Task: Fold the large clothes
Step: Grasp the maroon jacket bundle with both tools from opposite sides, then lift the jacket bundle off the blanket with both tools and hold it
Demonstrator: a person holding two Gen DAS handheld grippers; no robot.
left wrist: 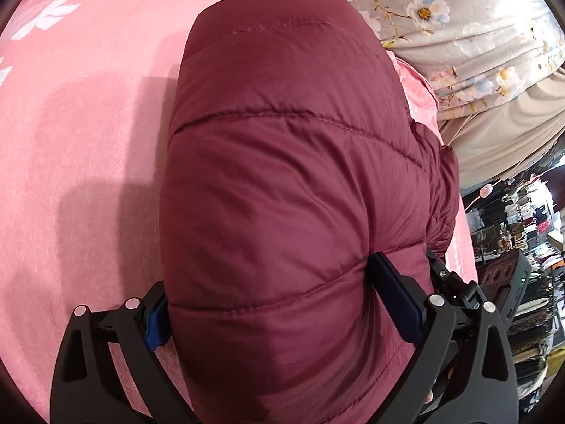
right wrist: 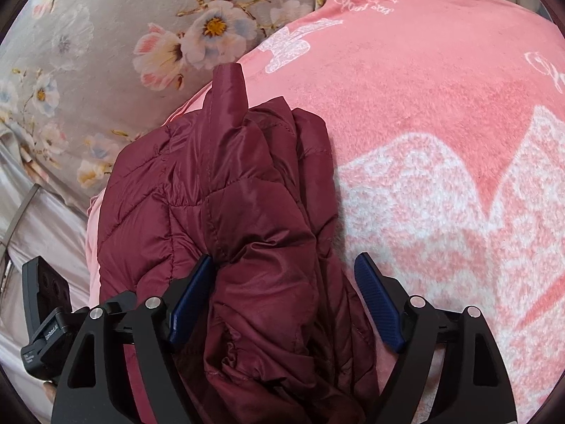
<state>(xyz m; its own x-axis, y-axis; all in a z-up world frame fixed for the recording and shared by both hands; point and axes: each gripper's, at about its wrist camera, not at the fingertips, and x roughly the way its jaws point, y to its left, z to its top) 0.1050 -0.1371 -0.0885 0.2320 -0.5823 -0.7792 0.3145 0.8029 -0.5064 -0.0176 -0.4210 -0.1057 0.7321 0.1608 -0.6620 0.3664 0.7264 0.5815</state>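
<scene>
The maroon puffer jacket (right wrist: 226,212) lay bunched on the pink blanket (right wrist: 441,113), just below the floral sheet (right wrist: 106,35). The right gripper (right wrist: 286,300) stood spread over the jacket's near end, its left pad touching fabric, its right pad clear.

Both wrist views are evenly and fairly brightly lit, with no glare spots. In the left wrist view, soft-edged shadows fall on the pink blanket (left wrist: 88,141) at centre left, beside the maroon puffer jacket (left wrist: 293,176), so light arrives from the right of the frame. In the right wrist view, the jacket (right wrist: 226,212) shows only a faint sheen on its folds. Fisheye distortion bows everything outward; dark vignetting fills the corners. Focus is sharp centrally and softer at the rim.
</scene>
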